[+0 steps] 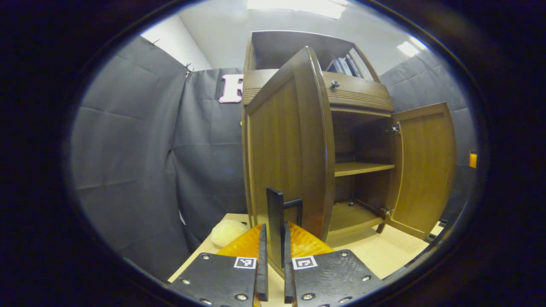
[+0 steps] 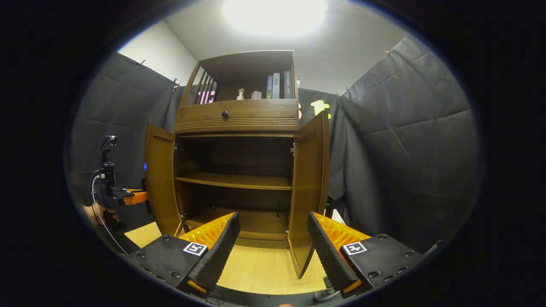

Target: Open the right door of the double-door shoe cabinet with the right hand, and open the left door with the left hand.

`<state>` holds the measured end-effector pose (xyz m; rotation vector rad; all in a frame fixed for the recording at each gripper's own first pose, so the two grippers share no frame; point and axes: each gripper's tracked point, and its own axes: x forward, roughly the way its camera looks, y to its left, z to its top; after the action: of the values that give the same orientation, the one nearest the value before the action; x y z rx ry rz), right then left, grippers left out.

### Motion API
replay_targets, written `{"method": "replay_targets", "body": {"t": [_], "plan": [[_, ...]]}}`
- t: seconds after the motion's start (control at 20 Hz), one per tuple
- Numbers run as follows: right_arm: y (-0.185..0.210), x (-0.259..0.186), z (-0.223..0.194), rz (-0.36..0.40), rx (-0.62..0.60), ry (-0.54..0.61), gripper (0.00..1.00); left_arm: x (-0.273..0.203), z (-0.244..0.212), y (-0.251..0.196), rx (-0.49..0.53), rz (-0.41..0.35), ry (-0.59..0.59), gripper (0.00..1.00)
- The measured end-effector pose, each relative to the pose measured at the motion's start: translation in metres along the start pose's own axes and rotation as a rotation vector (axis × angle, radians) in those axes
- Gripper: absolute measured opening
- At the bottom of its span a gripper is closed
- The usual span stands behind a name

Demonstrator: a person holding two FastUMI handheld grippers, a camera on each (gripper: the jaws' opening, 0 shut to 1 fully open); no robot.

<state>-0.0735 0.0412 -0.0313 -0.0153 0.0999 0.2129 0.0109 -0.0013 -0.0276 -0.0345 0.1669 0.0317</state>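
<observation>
Left gripper point(image 1: 273, 273) is clamped on the black handle point(image 1: 276, 213) of the left door point(image 1: 281, 153), fingers either side so it can swing the panel out. Right gripper point(image 2: 273, 247) is spread wide, holding nothing, just clear of the right door point(image 2: 309, 192), which stands open. Shoe cabinet point(image 2: 236, 115) sits toward the tabletop's point(image 2: 260, 268) back edge; both doors look open, task near done.

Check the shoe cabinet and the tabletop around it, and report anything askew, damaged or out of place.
Nothing stands out. The shoe cabinet stands upright with the left door and right door both swung open on their hinges, shelves level and bare. The left hand-held gripper is closed on the left door's black handle; the right hand-held gripper is open.
</observation>
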Motion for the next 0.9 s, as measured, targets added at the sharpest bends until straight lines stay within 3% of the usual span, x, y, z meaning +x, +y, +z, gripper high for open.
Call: {"method": "replay_targets", "body": {"t": [0.5,0.55,0.9], "plan": [[0.040,0.001,0.000,0.039,-0.015,-0.004,0.96,0.000,0.000,0.008,-0.005,0.094,-0.006,0.16],[0.042,0.001,-0.002,0.042,-0.013,-0.001,1.00,-0.001,0.000,0.009,-0.011,0.100,-0.005,0.13],[0.046,0.003,0.001,0.035,-0.010,-0.013,1.00,-0.001,0.001,0.012,-0.006,0.158,-0.005,0.14]]}}
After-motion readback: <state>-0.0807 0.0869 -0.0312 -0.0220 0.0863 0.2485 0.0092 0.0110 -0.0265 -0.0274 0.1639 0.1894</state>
